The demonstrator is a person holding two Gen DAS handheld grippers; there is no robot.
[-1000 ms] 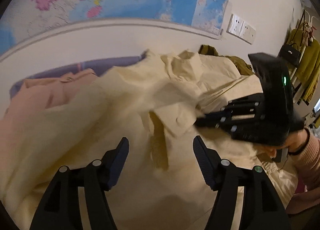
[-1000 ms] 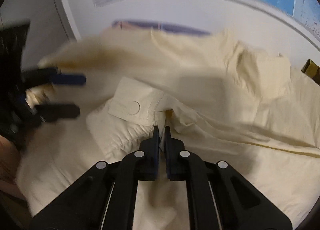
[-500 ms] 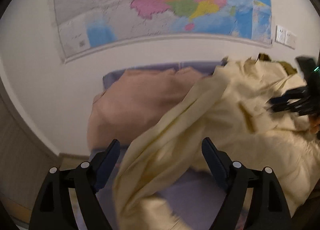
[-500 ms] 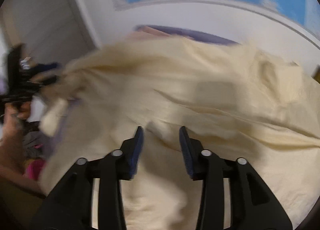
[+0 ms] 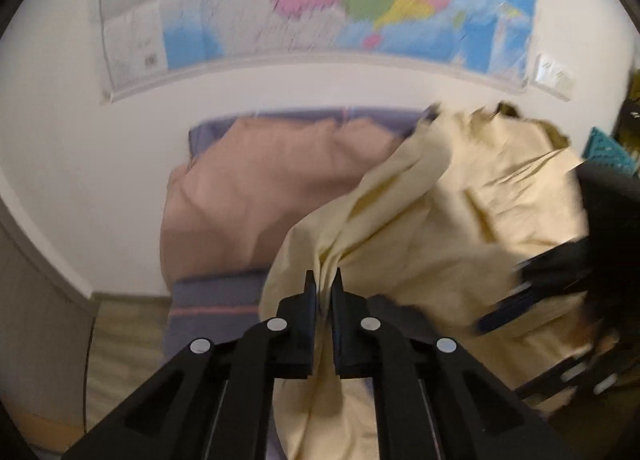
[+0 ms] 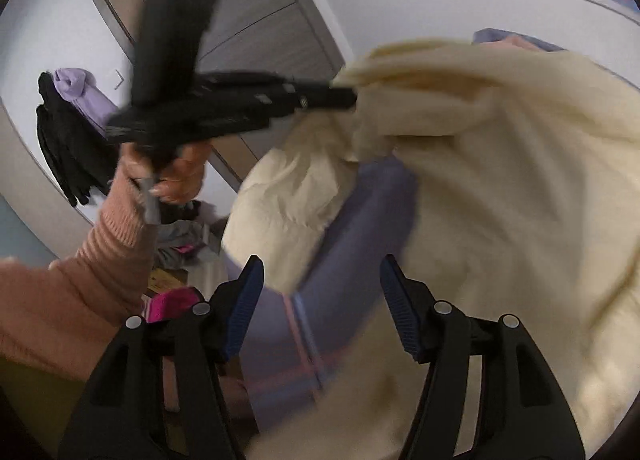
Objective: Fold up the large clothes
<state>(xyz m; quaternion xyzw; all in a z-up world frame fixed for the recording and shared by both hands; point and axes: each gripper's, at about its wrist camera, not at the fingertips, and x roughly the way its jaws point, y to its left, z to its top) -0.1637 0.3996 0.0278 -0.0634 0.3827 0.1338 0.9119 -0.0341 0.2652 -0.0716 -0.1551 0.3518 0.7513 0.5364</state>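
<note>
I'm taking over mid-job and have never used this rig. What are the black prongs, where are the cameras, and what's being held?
No robot here: a person holds a two-finger claw in each hand, with a fisheye camera on each looking along its fingers. In the left view, the left claw is shut on the cream garment, lifted off a purple bed cover beside a pink garment. In the right view, the right claw is open and empty; the left claw appears again, in the person's left hand.
</note>
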